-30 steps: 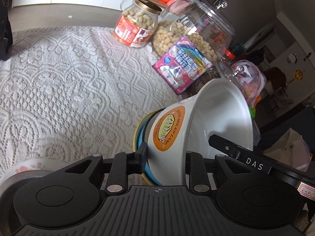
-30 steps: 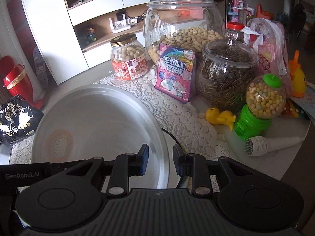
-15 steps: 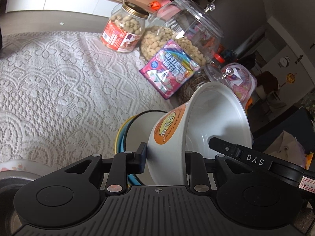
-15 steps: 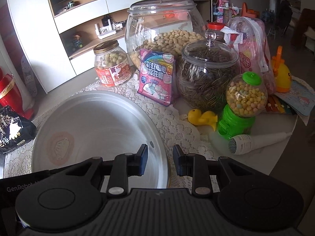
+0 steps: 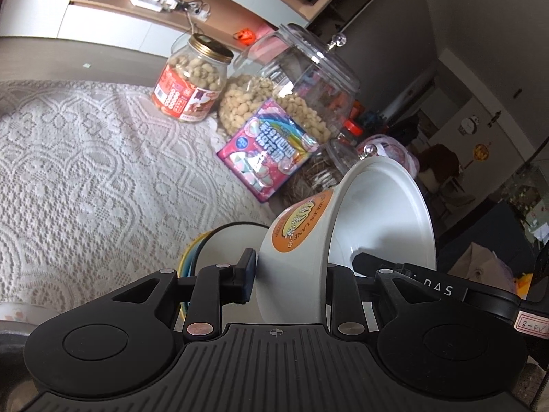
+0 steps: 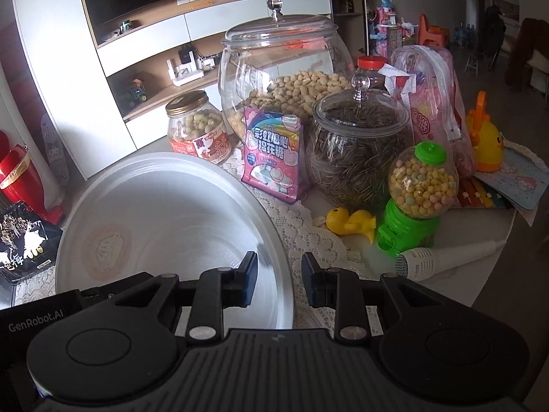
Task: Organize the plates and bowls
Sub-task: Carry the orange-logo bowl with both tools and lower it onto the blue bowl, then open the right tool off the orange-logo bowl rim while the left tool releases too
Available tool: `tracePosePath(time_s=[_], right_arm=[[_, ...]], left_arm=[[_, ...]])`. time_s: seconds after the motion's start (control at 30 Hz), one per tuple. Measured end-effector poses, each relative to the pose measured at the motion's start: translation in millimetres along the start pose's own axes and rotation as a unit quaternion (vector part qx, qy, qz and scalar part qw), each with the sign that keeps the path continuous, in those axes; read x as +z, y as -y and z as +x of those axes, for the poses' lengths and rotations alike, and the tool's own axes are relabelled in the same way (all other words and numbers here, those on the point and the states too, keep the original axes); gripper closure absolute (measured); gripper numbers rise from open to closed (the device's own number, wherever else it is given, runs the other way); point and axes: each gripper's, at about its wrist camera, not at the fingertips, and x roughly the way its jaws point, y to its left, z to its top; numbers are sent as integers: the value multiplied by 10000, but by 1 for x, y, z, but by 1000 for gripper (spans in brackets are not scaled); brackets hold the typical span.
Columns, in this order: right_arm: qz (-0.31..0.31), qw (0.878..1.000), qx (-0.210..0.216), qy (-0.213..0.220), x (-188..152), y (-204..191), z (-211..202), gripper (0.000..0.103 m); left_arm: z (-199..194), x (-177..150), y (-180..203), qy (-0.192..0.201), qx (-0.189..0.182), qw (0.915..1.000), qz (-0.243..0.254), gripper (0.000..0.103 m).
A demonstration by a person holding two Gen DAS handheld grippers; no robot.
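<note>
Left wrist: white bowl (image 5: 346, 237) on edge, mouth facing right.

A home living room: a lace cloth (image 5: 85, 158) covers the table in the left of the frame, snack jars (image 6: 284, 79) crowd the centre, toys (image 6: 485, 144) sit at right, and a TV cabinet (image 6: 144, 55) fills the upper left.
</note>
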Motion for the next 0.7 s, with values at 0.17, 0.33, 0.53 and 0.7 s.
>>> tracePosePath(time_s=[0.17,0.33,0.53,0.7], right_arm=[[-71,9999,-115,-86,-1,0,7,75],[-27,9995,-51,-326,-6,3,16,73],[-120,9994,-8,-311,-9,-1,15,69],[-37,9993,14,-371,-10,3,18,64]], left_arm=[[13,-1,-11,-232,151,9995,-162,75],[21,-4,-21,-570,448,9971,-247,76],[7,1,-17,-532,629,9966,-86,76],[-6,6,-12,-401,567,9975,-127,76]])
